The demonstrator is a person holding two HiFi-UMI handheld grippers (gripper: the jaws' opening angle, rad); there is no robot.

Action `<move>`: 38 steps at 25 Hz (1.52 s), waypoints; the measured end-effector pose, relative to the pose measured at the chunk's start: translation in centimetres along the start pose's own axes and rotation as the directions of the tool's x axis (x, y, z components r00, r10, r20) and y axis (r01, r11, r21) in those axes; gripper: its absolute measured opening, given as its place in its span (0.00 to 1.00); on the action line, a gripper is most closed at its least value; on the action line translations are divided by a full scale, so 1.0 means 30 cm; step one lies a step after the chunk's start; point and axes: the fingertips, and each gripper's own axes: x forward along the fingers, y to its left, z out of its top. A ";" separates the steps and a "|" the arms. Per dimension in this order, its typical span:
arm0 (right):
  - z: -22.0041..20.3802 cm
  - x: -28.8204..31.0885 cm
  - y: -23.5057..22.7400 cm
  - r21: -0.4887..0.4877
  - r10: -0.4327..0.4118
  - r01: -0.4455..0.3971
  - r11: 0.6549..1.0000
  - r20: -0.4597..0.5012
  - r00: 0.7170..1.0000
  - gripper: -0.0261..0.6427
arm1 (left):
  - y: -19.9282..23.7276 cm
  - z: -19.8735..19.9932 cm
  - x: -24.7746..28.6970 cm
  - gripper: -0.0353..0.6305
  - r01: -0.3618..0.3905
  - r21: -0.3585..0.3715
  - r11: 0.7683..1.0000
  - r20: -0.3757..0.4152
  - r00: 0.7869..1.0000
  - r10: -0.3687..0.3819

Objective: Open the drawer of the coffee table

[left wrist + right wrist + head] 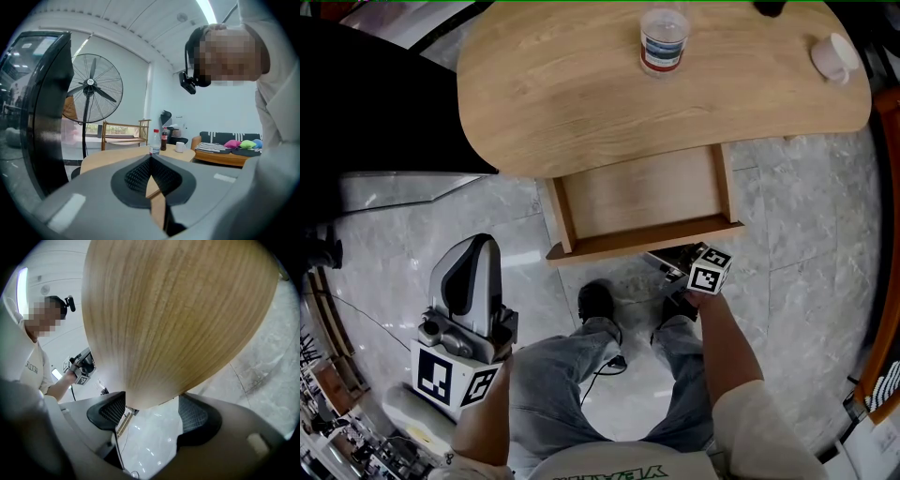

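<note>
The wooden coffee table [581, 84] has its drawer [642, 192] pulled far out, and the drawer shows a bare wooden bottom. My right gripper [664, 261] lies just in front of and under the drawer's front panel [647, 239], pointing along it. In the right gripper view the panel's wood [178, 310] fills the upper picture. My right gripper [152, 408] has its jaws apart, and I see neither pad pressing on the wood. My left gripper [476, 246] hangs low at the left, away from the table. Its pads [140, 176] meet at the tips, with nothing held.
A water bottle [664, 39] and a white cup [834, 56] stand on the table top. The person's legs and shoes [596, 300] are right below the drawer front. A dark object [356, 103] borders the table's left. A standing fan [90, 89] and a sofa [225, 150] stand beyond.
</note>
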 end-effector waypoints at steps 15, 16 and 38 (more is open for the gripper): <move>0.478 -0.148 0.837 -0.360 -0.003 -0.035 0.932 -0.104 0.995 0.55 | -0.056 0.369 0.032 0.05 0.012 -0.113 0.994 -0.028 0.999 -0.015; 0.570 -0.144 0.947 -0.426 0.000 -0.038 0.904 -0.089 0.996 0.55 | -0.056 0.427 0.033 0.05 0.014 -0.116 0.993 -0.026 1.000 -0.017; 1.856 -0.332 2.397 -0.741 -0.188 0.580 0.338 0.551 0.813 0.33 | -0.007 1.770 -0.077 0.05 -0.016 -0.011 1.000 0.239 0.971 0.018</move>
